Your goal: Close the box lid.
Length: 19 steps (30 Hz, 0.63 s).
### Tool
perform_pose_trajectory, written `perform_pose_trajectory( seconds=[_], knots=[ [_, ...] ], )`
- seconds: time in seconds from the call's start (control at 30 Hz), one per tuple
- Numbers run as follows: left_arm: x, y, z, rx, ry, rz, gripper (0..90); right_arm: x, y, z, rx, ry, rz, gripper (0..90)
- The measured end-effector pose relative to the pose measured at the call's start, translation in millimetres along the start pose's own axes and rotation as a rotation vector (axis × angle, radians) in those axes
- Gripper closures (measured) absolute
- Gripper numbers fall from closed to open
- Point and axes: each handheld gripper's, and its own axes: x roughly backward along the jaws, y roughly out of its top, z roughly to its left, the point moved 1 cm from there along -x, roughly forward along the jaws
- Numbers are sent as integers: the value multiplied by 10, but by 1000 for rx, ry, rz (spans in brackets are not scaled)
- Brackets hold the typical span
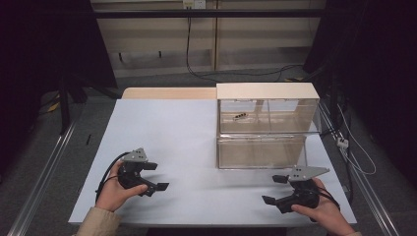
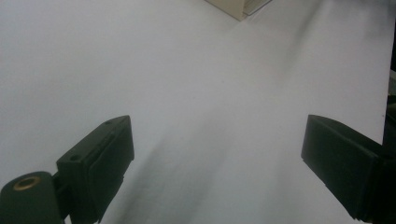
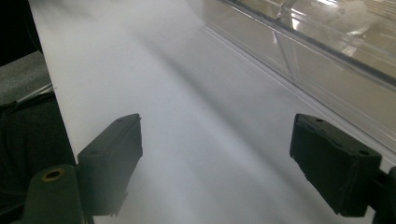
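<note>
Two grippers rested low over the pale blue worktop (image 1: pixel 162 128), each held in a person's hand near the front edge. The left gripper (image 1: pixel 154 177) had its black jaws spread wide with nothing between them, and the left gripper view confirmed only bare surface in the gap. The right gripper (image 1: pixel 274 189) was likewise spread and empty, lying just in front of the clear acrylic two-tier drawer cabinet with a beige top (image 1: pixel 268 128). That cabinet stood at the right rear of the worktop; its lower tier faced the right gripper, and its transparent wall (image 3: pixel 327 60) ran close along one side of the right gripper view. A small dark object (image 1: pixel 240 116) lay inside the upper tier, too small to identify. Judging from this, the work had not yet begun: both hands were at a ready pose. The next move probably called for the right gripper to rise and advance toward a drawer front, jaws kept apart.
</note>
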Motion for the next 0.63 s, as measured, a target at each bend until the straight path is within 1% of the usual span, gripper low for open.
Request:
perform_pose_trajectory(
  seconds=[0.13,0.23,0.33,0.37,0.47,0.53,0.63],
  knots=[
    [32,-61,20,3,6,4,93,11,-11,-8,0,-2,-4,171],
    [55,-103,25,7,8,-4,93,13,-24,-12,0,-9,-6,171],
    [75,-135,31,4,14,7,93,13,-33,-21,-7,-13,-13,171],
    [75,-147,28,7,15,-2,94,10,-34,-23,-7,-15,-14,171],
    [77,-167,32,2,24,10,94,-5,-38,-19,-4,-16,-13,171],
    [65,-177,32,2,18,14,93,-16,-38,-18,0,-21,-13,170],
    [60,-187,23,-3,27,23,93,-19,-36,-22,2,-24,-20,168]
  ],
)
